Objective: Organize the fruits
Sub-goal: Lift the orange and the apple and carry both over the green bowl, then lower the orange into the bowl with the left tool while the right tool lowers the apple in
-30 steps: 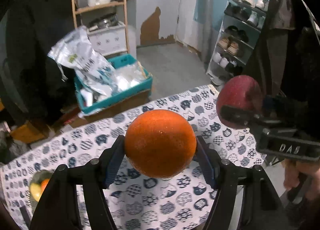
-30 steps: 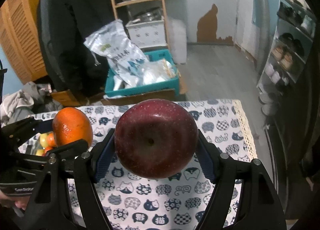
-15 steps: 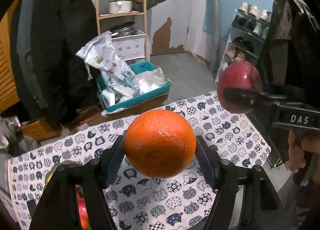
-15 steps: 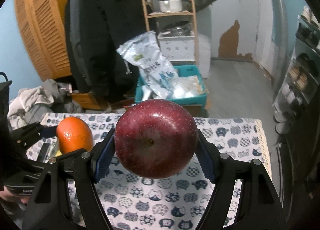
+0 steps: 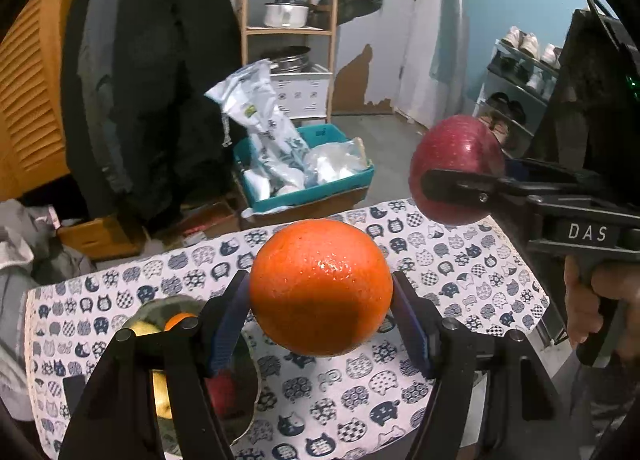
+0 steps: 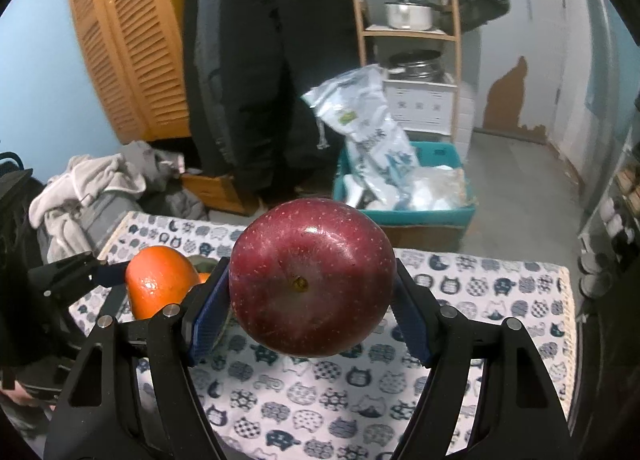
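My left gripper [image 5: 320,292] is shut on an orange [image 5: 320,286], held in the air above the cat-print tablecloth [image 5: 460,272]. My right gripper [image 6: 312,280] is shut on a dark red apple [image 6: 312,276], also held above the cloth. In the left wrist view the apple [image 5: 456,167] hangs to the upper right of the orange, with a hand [image 5: 600,300] on the gripper's handle. In the right wrist view the orange [image 6: 160,282] shows at the left. A shiny metal bowl [image 5: 236,412] with several fruits sits on the cloth at the lower left, partly hidden by my left gripper's fingers [image 5: 224,324].
Beyond the table's far edge stands a teal crate [image 5: 304,183] with plastic bags on a cardboard box. A dark coat [image 6: 260,59] hangs behind, next to a wooden shelf [image 5: 288,31] with pots. A shoe rack [image 5: 516,87] is at the right, a clothes pile [image 6: 100,187] at the left.
Both grippers have swung left across the table with their fruits still held. The bowl of fruit has come further into the left wrist view, and the louvred door and clothes pile now show.
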Motion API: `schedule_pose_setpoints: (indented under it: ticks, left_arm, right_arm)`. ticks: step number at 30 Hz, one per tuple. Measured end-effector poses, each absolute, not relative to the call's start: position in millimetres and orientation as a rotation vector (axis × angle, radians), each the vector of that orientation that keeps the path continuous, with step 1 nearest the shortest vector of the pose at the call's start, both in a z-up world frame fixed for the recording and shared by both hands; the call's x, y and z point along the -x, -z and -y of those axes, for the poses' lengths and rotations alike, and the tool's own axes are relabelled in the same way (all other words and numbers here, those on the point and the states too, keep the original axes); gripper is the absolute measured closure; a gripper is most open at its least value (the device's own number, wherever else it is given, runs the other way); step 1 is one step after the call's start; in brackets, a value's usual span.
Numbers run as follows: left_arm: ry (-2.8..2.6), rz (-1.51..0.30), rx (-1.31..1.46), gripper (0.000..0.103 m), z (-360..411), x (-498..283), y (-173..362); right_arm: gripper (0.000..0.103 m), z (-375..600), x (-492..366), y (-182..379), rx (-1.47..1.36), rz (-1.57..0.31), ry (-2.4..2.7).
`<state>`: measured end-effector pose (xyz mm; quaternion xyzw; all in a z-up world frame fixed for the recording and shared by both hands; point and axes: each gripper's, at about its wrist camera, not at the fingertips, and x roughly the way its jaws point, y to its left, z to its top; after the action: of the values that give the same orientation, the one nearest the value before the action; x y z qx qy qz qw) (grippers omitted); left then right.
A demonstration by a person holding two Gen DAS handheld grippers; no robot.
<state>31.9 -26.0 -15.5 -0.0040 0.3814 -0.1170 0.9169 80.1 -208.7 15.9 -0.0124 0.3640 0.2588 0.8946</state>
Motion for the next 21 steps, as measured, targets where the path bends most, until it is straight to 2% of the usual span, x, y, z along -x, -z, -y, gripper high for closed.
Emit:
schedule_pose_setpoints:
  ticks: [21]
  left_arm:
    - [0.04,-0.887,0.174,0.032,-100,-18,72]
  right_arm:
    - [0.028,84,-96,21,0.066,-0.87,-0.709]
